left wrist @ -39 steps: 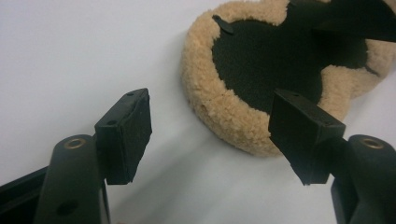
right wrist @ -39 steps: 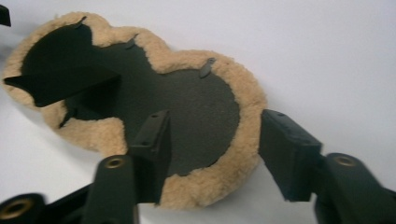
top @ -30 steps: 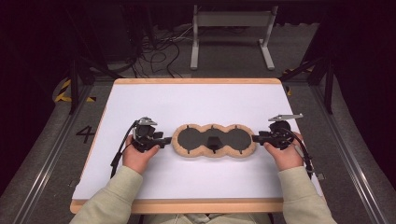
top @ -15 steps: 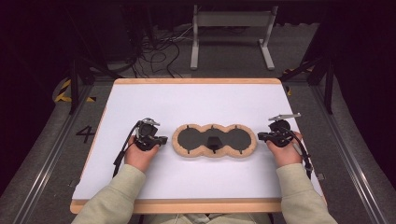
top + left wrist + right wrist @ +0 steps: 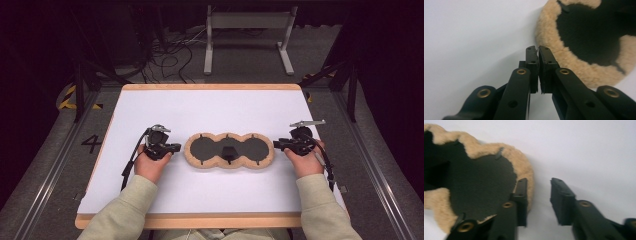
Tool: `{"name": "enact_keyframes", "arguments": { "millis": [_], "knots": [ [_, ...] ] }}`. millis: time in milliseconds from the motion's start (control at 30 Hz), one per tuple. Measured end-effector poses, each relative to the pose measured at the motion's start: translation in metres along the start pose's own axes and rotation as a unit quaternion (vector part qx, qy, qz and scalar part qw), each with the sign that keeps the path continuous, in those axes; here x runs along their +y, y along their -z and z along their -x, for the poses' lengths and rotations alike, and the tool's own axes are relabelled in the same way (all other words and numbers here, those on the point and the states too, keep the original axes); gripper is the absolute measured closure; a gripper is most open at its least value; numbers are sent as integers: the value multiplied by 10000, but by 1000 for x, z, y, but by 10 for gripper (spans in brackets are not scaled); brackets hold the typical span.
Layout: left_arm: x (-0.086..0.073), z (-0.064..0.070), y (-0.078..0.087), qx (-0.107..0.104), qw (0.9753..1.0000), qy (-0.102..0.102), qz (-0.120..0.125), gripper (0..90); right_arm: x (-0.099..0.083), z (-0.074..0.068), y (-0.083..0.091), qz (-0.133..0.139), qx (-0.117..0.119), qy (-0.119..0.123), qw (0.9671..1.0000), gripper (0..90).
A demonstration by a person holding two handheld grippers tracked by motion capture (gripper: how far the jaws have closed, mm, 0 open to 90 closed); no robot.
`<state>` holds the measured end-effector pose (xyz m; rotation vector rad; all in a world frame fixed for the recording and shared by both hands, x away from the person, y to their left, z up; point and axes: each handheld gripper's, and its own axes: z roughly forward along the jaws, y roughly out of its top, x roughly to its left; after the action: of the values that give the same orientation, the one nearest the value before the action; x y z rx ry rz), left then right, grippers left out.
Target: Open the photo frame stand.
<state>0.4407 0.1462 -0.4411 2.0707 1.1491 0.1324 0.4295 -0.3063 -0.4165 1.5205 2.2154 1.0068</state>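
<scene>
Three-lobed pad point(image 5: 229, 150): tan fleece rim, black centre. Left gripper point(image 5: 538, 50) jaws closed together; right gripper point(image 5: 538, 183) jaws spread, empty.

Overhead camera faces forward-down; both gripper cameras closely share the fleece pad point(image 5: 229, 151).

The flat three-lobed piece point(image 5: 229, 150) has a fluffy tan fleece rim around a matt black cloth face. The table point(image 5: 210, 107) top is smooth matt white with a pale wooden edge. Both grippers' jaws look like matt black plastic with small brass-coloured rivets
</scene>
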Motion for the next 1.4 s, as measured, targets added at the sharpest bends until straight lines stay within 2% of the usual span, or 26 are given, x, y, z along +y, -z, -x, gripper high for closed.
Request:
{"name": "enact_keyframes", "arguments": {
  "millis": [33, 133, 167, 200, 233, 300, 333, 367, 400, 533, 600, 633, 667, 833, 900, 1133, 1267, 1400],
  "knots": [
    [0, 3, 1, -92, 10000, -19, -18, 829, 1, -1, -1, -10, 27, 5, 10000, 550],
    [-1, 10, 0, -198, 9997, -68, -94, 724, 2, -3, -8, -164, 149, -95, 9997, 451],
    [-2, 12, -1, -181, 9997, -57, -147, 654, 3, -4, -13, -207, 199, -78, 9996, 406],
    [-2, 12, -1, -181, 9997, -57, -147, 620, 3, -4, -13, -207, 199, -78, 9996, 406],
    [-2, 11, -1, -175, 9998, 20, -136, 584, 5, -5, -17, -292, 238, -109, 9992, 362],
    [-2, 7, -2, -334, 9992, 135, -162, 512, 6, -7, -22, -364, 296, -149, 9988, 335],
    [-2, 7, -2, -334, 9992, 135, -162, 463, 6, -7, -22, -364, 296, -149, 9988, 335],
    [-2, 5, -3, -480, 9984, 226, -177, 463, 7, -7, -24, -392, 351, -163, 9985, 318],
    [-2, 4, -5, -616, 9975, 273, -230, 412, 8, -8, -26, -447, 416, -223, 9979, 301],
    [-1, 8, -11, -693, 9967, 258, -334, 326, 11, -9, -34, -569, 529, -339, 9964, 253],
    [-1, 9, -15, -764, 9958, 345, -372, 300, 11, -11, -38, -648, 644, -420, 9949, 234],
    [0, 8, -16, -720, 9962, 280, -396, 289, 11, -12, -39, -670, 695, -436, 9944, 228],
    [0, 8, -17, -799, 9954, 349, -392, 281, 11, -12, -40, -688, 745, -446, 9938, 215],
    [1, 9, -20, -883, 9949, 326, -358, 282, 12, -16, -43, -691, 730, -442, 9940, 201],
    [1, 11, -22, -956, 9943, 291, -360, 319, 12, -19, -44, -687, 724, -428, 9941, 205],
    [2, 14, -22, -775, 9962, 133, -388, 339, 12, -17, -43, -679, 760, -464, 9937, 243],
    [0, 16, -22, -741, 9967, 114, -326, 345, 13, -18, -41, -690, 706, -463, 9940, 256],
    [-1, 19, -21, -643, 9975, -2, -288, 351, 13, -20, -37, -662, 651, -410, 9948, 283]
  ]
}}
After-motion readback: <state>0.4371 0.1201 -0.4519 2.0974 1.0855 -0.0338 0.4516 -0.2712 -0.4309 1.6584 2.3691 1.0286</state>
